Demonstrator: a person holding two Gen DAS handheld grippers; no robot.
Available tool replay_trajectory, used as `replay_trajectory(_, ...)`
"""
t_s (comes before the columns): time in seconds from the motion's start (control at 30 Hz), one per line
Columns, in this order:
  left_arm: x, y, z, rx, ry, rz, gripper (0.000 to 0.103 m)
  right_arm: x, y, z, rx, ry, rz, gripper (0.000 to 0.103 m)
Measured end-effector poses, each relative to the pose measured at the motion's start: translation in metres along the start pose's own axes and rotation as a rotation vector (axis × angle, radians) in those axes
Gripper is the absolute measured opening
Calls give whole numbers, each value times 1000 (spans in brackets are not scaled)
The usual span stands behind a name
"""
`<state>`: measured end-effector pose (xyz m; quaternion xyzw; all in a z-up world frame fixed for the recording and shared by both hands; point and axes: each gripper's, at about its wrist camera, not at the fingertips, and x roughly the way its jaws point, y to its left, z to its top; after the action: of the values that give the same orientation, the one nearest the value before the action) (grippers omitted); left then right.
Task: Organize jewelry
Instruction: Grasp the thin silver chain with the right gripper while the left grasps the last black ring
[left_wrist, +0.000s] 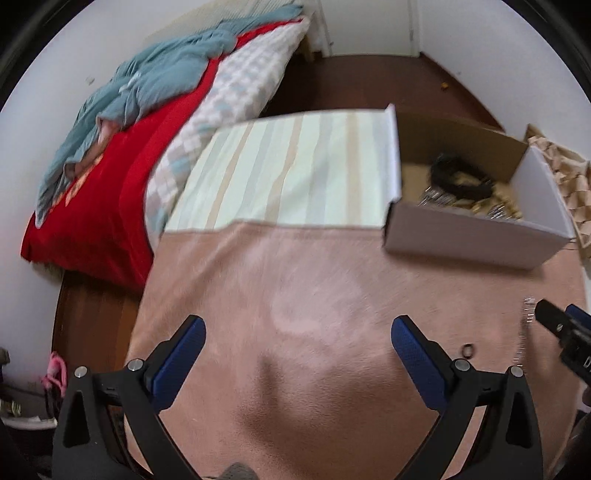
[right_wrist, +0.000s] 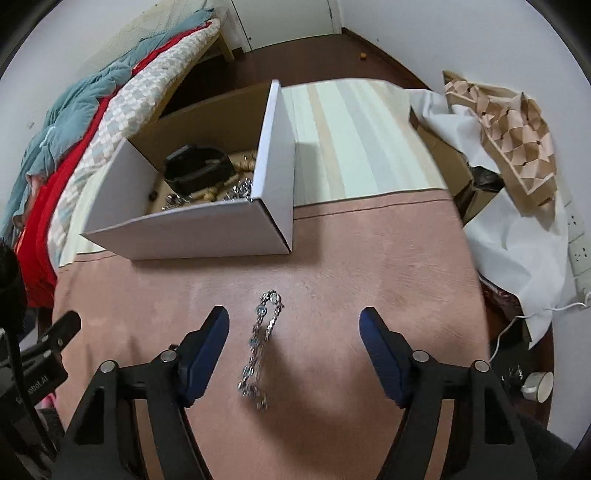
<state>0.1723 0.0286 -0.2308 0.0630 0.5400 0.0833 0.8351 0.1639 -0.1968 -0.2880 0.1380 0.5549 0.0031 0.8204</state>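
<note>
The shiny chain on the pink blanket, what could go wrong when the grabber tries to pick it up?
The silver chain lies flat between the open right gripper fingers, so the pads might pinch the soft pink blanket too. Gripped at one spot, the chain could dangle and slip out. A small dark ring lies close by and could be knocked or overlooked.

We see a pink blanket (right_wrist: 369, 258), a white box (right_wrist: 207, 236), a pale striped cloth (right_wrist: 354, 147), a silver chain (right_wrist: 264, 332), and blue gripper pads (right_wrist: 380, 350)
</note>
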Motion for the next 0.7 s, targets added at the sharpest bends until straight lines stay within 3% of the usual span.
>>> replay_trajectory(0.17, 18, 6, -5, -19, 29, 13, 103, 14, 16, -1, -78, -23, -46, 63)
replay_trajectory(0.23, 21, 6, -6, -15, 31, 18, 103, 15, 24, -2, -115, -37, -99, 38)
replay_trajectory(0.27, 22, 6, -6, -14, 32, 16, 103, 15, 27, -2, -131, -44, -110, 13)
replay_trajectory(0.3, 22, 4, -7, -13, 30, 10, 103, 15, 28, -2, -138, -43, -118, 9)
replay_trajectory(0.5, 13, -17, -12, 36, 22, -58, 103, -5, -1, -5, -31, -74, -46, 8)
replay_trajectory(0.7, 10, -54, -16, 93, 68, -191, 103, -37, -33, -10, 77, -108, 2, 7)
